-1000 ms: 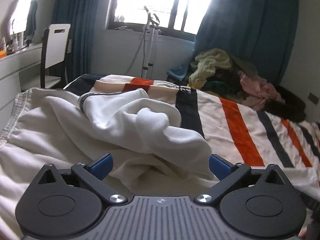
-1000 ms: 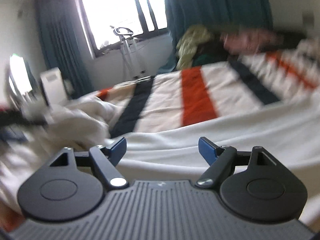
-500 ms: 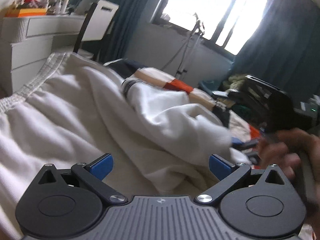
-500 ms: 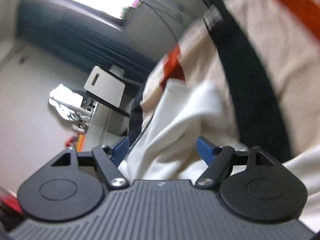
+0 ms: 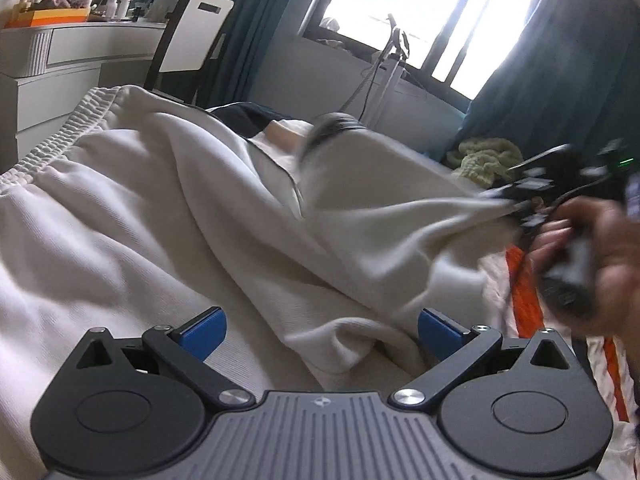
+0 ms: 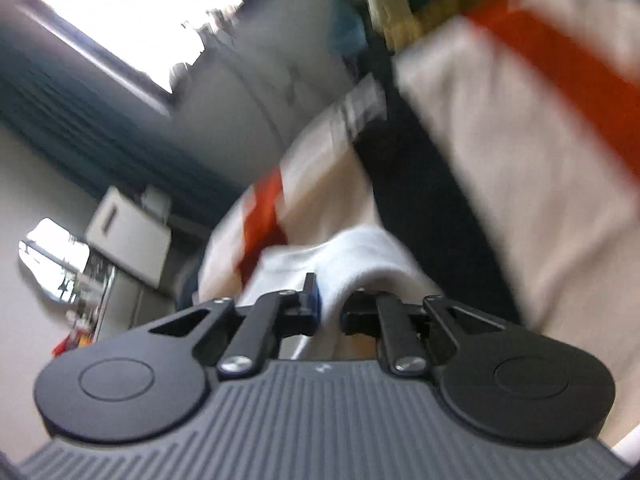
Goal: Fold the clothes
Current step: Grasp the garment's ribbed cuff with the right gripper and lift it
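Observation:
A cream-white sweatshirt (image 5: 168, 216) lies rumpled on the striped bed, its ribbed hem at the left. My left gripper (image 5: 320, 330) is open just above the cloth, holding nothing. In the left wrist view my right gripper (image 5: 524, 208) shows blurred at the right, in a hand, pulling a stretched part of the sweatshirt with a dark-striped cuff (image 5: 332, 130). In the right wrist view my right gripper (image 6: 330, 312) is shut on a fold of the white sweatshirt (image 6: 356, 252); the view is tilted and blurred.
The bedspread (image 6: 520, 128) has orange, black and cream stripes. A heap of other clothes (image 5: 488, 158) lies at the far right of the bed. A white dresser (image 5: 60, 60) and a chair (image 5: 192, 32) stand at the left; window and dark curtains behind.
My right gripper has swung left onto the sweatshirt, shut on a fold and is pulling it right. The sleeve has been drawn out. My left gripper stayed open and turned left.

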The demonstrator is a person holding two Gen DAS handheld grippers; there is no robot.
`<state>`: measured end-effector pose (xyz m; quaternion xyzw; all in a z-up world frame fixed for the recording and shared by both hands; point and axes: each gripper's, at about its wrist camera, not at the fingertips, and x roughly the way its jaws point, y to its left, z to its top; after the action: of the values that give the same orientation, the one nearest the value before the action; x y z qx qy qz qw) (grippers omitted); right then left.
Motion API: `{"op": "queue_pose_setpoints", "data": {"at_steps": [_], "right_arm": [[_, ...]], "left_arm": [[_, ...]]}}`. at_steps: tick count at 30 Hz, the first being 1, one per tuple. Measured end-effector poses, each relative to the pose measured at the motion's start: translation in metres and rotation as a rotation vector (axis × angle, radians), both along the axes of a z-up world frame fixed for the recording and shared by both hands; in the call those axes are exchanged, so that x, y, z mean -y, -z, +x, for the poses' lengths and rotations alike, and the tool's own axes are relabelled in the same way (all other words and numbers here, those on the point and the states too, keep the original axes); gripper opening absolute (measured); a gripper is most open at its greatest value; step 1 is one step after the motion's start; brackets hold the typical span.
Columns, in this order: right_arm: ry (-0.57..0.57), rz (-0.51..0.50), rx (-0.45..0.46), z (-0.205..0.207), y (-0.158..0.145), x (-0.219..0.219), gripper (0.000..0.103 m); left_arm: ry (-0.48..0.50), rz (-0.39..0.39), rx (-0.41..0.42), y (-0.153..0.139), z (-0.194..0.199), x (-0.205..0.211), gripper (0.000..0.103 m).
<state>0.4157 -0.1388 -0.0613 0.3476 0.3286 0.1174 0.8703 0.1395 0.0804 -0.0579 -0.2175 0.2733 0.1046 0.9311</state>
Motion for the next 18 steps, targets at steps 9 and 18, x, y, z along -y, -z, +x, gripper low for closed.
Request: {"op": "queue_pose_setpoints", "data": {"at_steps": [9, 18], "right_arm": [[0.355, -0.430, 0.385, -0.038, -0.095, 0.145, 0.012], [0.535, -0.527, 0.118, 0.001, -0.037, 0.259, 0.011]], "left_arm": [[0.021, 0.066, 0.002, 0.000, 0.001, 0.020, 0.103], [0.030, 0.149, -0.005, 0.010, 0.006, 0.037, 0.103]]}}
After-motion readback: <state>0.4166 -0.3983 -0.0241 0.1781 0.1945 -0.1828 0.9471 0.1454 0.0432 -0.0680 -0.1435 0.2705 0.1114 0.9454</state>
